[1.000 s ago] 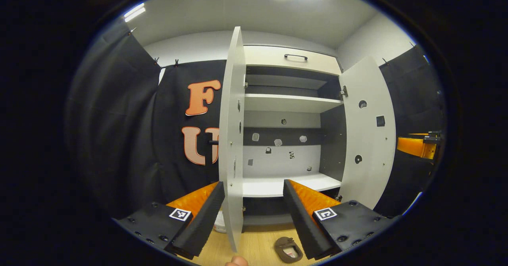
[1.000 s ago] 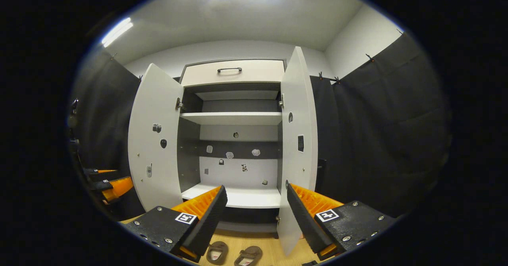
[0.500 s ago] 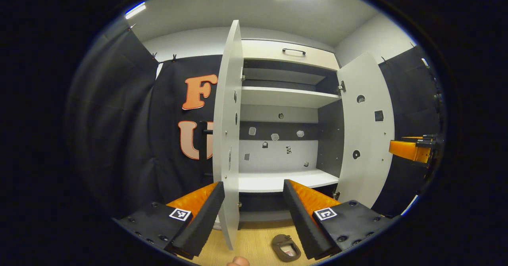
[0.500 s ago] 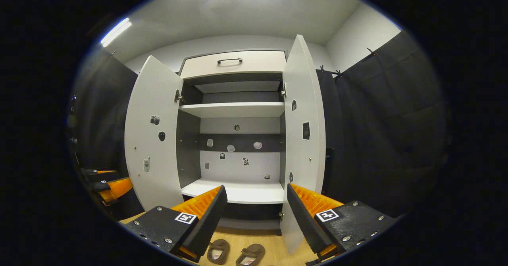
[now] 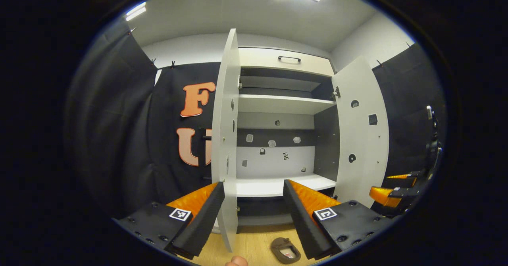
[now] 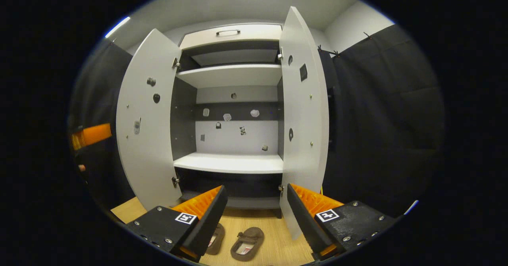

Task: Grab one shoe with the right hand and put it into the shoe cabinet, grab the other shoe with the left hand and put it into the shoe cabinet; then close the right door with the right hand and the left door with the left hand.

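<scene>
Matt, smooth white panels form the shoe cabinet (image 6: pixel 232 162) and its open doors (image 6: pixel 303 119), fixed on small metal hinges (image 6: pixel 175 62). Two brown, suede-looking shoes (image 6: pixel 246 243) lie on a pale wood-grain floor (image 6: pixel 274 250); dull black cloth (image 6: pixel 377 119) drapes the booth.

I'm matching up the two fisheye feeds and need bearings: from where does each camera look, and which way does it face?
Left gripper view: rides on the left gripper, facing the edge of the left door; a fingertip shows below.
Right gripper view: rides on the right gripper, tilted down at the shoes on the floor.
Shared: the open shoe cabinet and both doors.
</scene>
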Motion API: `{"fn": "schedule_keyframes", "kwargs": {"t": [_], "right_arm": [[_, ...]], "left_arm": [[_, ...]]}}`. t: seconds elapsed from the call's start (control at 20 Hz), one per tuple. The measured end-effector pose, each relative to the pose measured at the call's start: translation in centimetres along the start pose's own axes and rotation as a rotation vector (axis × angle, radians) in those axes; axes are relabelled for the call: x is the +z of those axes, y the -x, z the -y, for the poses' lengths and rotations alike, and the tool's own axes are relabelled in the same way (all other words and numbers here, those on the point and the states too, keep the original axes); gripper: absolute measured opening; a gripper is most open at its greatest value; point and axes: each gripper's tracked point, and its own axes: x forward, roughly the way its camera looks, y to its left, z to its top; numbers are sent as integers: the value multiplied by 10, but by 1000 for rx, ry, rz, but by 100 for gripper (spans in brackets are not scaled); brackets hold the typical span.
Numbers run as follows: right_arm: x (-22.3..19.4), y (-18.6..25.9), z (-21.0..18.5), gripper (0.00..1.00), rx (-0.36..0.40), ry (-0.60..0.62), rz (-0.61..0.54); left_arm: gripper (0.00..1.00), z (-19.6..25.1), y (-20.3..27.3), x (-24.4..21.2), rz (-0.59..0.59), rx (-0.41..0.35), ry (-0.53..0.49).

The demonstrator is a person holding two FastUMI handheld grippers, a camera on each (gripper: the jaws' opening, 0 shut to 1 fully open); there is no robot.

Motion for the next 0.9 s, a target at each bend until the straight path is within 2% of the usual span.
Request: {"fn": "schedule_keyframes", "kwargs": {"t": [0.15,0.2,0.25,0.3,0.5,0.75,0.9], "right_arm": [[-85,-20,-8,94,24,-24,-138],[-112,-26,-8,94,26,-37,-188],[-139,-30,-8,94,25,-45,-236],[-163,-35,-7,94,18,-44,-277],[-251,-55,-5,94,-3,-38,-429],[-317,-70,7,94,-36,-33,-552],[-339,-79,8,92,-40,-24,-593]], "left_arm": [[99,-4,-1,0,-2,9,-2],[96,-4,-1,0,-1,11,1],[99,-5,-2,-1,-2,9,10],[97,-5,-2,-3,-5,8,17],[99,-11,-5,-10,-14,23,-3],[97,-9,-8,-23,-27,18,-17],[97,-7,-11,-27,-27,14,-16]]}}
